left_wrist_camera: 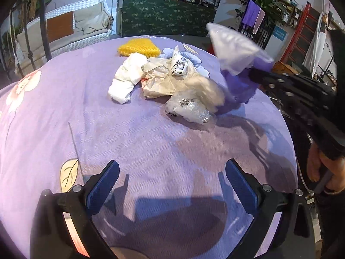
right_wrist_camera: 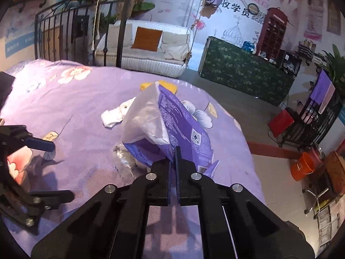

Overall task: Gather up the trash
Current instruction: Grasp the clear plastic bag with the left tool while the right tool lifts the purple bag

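1 purple bag (right_wrist_camera: 172, 120) clamped in right tool (right_wrist_camera: 173, 151) | 2 clear wrappers (left_wrist_camera: 189, 108) | 1 yellow mesh (left_wrist_camera: 139, 47)

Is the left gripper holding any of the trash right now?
No, the left gripper is open and empty above the purple bedspread, short of the trash pile.

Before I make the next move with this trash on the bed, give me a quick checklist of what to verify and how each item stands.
1. Right hand-held gripper shut on the purple bag: ok.
2. Purple bag lifted clear of the bedspread: ok; it hangs above the pile.
3. Left hand-held gripper open and empty: ok.
4. Trash left to collect: not ok; white tissue, crumpled paper, clear plastic wrap and yellow mesh lie on the bed.
5. Bag mouth open enough to take trash: cannot tell.
6. Bin within reach: cannot tell.
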Motion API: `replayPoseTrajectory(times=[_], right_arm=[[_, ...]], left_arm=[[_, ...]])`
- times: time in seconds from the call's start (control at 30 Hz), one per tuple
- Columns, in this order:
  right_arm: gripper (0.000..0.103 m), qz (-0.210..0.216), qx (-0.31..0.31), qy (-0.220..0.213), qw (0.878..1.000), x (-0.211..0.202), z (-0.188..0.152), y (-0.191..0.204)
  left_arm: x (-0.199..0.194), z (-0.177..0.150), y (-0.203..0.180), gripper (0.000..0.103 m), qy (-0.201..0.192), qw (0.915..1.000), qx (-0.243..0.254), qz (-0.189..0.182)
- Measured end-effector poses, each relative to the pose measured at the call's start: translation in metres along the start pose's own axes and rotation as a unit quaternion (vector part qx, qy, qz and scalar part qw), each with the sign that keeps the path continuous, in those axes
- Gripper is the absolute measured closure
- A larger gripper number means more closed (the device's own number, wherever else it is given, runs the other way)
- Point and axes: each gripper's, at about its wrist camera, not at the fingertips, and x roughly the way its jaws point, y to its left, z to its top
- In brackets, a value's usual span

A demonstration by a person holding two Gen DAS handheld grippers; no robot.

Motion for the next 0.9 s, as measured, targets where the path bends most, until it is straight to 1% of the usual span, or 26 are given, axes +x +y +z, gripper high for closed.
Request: replayPoseTrajectory(times=[0.17, 0.3, 0.43, 0.53, 0.6, 0.63, 0.67, 0.7, 0.77, 0.9], right_arm=[[0.101, -0.006, 0.028, -0.020, 0.999, -0.029, 0.001, -0.016], [0.101, -0.011, 0.047, -0.035, 0.998, -0.053, 0.002, -0.027], [0.101, -0.016, 0.070, -0.043, 0.996, -0.072, 0.002, -0.037], [0.101, -0.021, 0.084, -0.046, 0.995, -0.083, -0.003, -0.044], [0.101, -0.023, 0.092, -0.047, 0.994, -0.088, -0.008, -0.047], [0.101, -0.022, 0.097, -0.047, 0.994, -0.091, -0.011, -0.049], [0.101, -0.022, 0.100, -0.047, 0.994, -0.093, -0.014, -0.050], [0.101, -0.024, 0.103, -0.048, 0.993, -0.096, -0.017, -0.051], [0.101, -0.025, 0.110, -0.048, 0.992, -0.100, -0.021, -0.055], [0.101, -0.027, 0.132, -0.049, 0.990, -0.108, -0.032, -0.065]], left_arm=[[0.014, 0.020, -0.004, 0.006, 0.007, 0.9999, 0.005, -0.010], [0.030, 0.036, -0.008, 0.006, 0.017, 0.9997, 0.014, -0.007], [0.051, 0.051, -0.006, 0.006, 0.034, 0.9993, -0.004, -0.016], [0.061, 0.059, -0.007, 0.007, 0.034, 0.9991, -0.011, -0.021], [0.066, 0.061, -0.007, 0.013, 0.031, 0.9993, -0.015, -0.014], [0.068, 0.061, -0.007, 0.025, 0.033, 0.9992, -0.018, -0.013], [0.070, 0.061, -0.006, 0.043, 0.039, 0.9989, -0.023, -0.012], [0.071, 0.059, -0.004, 0.048, 0.044, 0.9984, -0.032, -0.013], [0.066, 0.056, -0.002, 0.051, 0.034, 0.9984, -0.042, -0.015], [0.043, 0.048, -0.006, 0.054, 0.007, 0.9994, -0.032, -0.010]])
